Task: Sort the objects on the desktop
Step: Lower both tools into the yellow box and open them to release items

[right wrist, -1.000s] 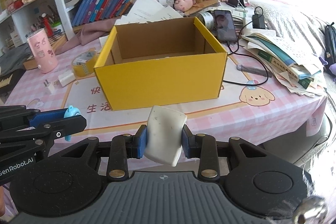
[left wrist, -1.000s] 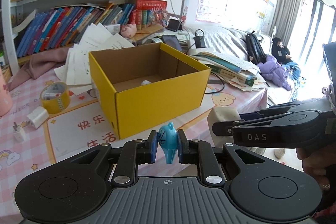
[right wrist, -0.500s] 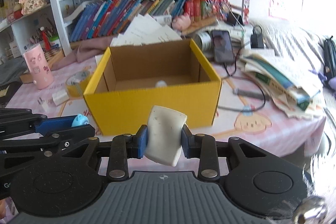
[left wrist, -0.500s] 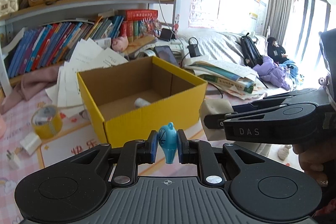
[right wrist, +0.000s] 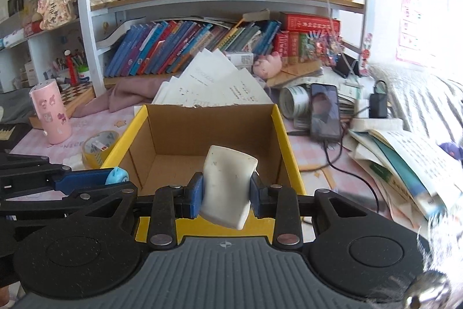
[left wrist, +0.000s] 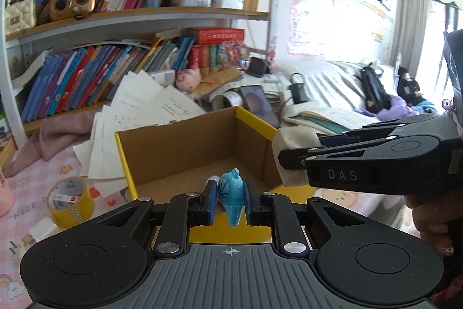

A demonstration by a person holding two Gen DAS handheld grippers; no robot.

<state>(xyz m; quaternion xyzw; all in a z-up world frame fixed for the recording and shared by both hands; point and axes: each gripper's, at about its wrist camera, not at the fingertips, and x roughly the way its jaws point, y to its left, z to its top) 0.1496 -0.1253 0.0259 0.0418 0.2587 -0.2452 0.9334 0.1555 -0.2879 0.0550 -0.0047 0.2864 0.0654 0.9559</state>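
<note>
The left gripper (left wrist: 230, 203) pinches a blue whistle (left wrist: 231, 197) and the right gripper (right wrist: 225, 194) clamps a white eraser (right wrist: 227, 184), both over the yellow box (right wrist: 285, 146).

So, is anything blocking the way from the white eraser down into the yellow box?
Nothing visible: the white rubber eraser in the right gripper hangs over the open yellow cardboard box, bare floor below.

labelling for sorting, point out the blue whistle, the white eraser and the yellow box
blue whistle (left wrist: 230, 194): left wrist view, its body.
white eraser (right wrist: 227, 187): right wrist view, front face.
yellow box (right wrist: 282, 132): right wrist view, right rim.
</note>
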